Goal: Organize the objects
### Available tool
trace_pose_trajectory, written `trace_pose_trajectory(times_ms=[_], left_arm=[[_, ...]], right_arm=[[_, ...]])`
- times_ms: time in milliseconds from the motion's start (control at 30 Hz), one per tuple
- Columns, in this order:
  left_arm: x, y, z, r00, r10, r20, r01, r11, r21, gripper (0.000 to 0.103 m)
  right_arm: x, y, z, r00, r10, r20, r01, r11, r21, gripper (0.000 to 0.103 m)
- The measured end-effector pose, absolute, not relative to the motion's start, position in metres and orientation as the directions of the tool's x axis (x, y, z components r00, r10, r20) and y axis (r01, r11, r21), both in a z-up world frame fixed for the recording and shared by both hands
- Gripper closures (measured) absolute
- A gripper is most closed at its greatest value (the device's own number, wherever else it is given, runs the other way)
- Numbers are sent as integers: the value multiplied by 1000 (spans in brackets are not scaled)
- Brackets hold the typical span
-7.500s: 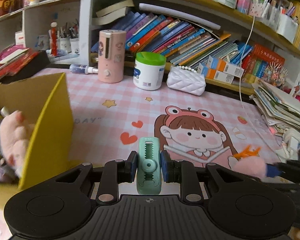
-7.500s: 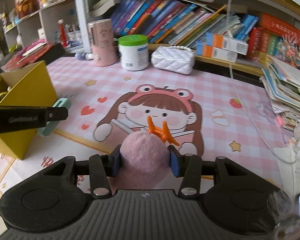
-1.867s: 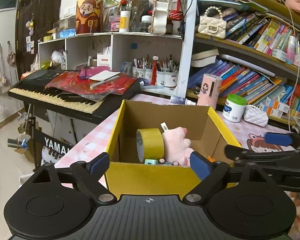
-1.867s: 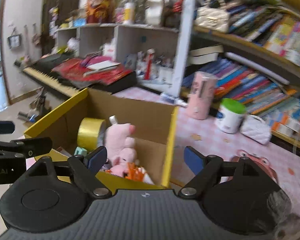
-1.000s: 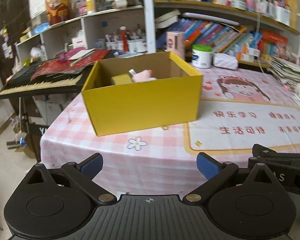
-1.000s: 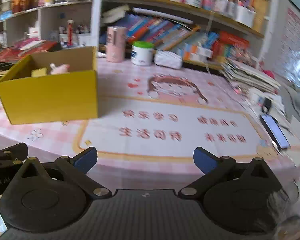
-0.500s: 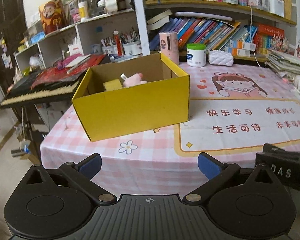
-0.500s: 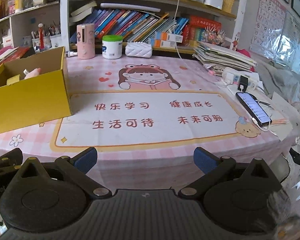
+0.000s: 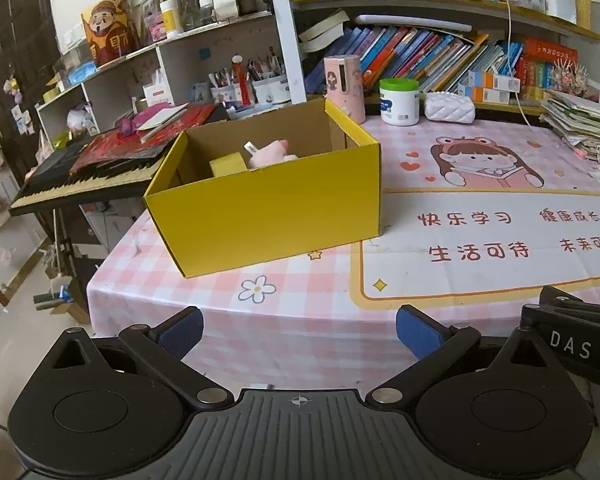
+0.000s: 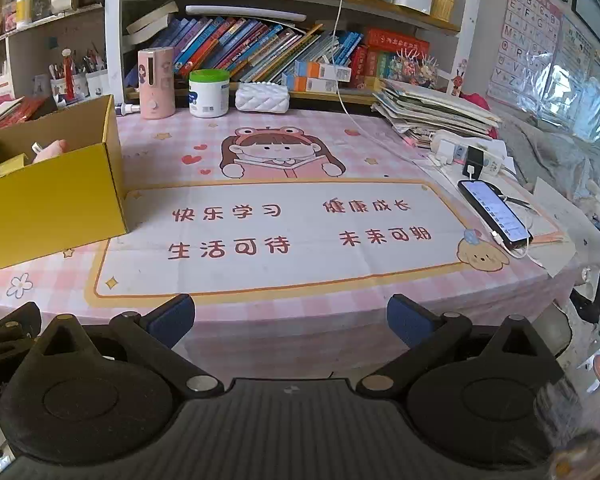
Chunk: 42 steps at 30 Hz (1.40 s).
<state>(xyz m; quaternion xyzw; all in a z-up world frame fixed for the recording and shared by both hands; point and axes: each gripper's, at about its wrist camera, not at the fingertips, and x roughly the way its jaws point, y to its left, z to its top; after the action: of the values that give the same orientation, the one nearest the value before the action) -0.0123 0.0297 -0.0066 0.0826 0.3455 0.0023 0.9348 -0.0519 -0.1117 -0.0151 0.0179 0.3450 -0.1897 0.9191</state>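
Both the left gripper [image 9: 299,330] and right gripper [image 10: 290,318] gape wide, empty (nothing between the fingers); the yellow box [image 9: 268,208] sits ahead-left on the worktop [image 10: 300,280].

Phone [image 10: 494,208] charging at table edge; green-lidded jar [image 10: 209,93] beside white pouch [image 10: 263,98]

Pink checked table [image 10: 300,152], yellow box [image 9: 268,208], phone [image 10: 494,212], white jar [image 10: 209,94]
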Motion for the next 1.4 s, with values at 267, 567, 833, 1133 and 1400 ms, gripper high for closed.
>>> trace_pose_trajectory(times_ms=[267, 567, 833, 1133, 1400], left_arm=[[-14, 26, -8, 755, 87, -650, 41, 983, 180, 0], [-14, 26, -7, 752, 106, -651, 22, 983, 185, 0], [-15, 24, -5, 758, 102, -644, 25, 982, 185, 0], [-14, 24, -7, 748, 97, -656, 26, 984, 176, 0], [-12, 25, -7, 743, 83, -664, 32, 987, 159, 0]], right_arm=[[-54, -111, -15, 688, -336, -643, 361, 927, -98, 0], [-59, -112, -17, 690, -318, -651, 344, 934, -92, 0], [-58, -114, -15, 685, -323, -653, 349, 932, -96, 0], [-59, -116, -16, 681, -324, -656, 349, 932, -98, 0], [-59, -116, -17, 680, -325, -657, 349, 932, -100, 0]])
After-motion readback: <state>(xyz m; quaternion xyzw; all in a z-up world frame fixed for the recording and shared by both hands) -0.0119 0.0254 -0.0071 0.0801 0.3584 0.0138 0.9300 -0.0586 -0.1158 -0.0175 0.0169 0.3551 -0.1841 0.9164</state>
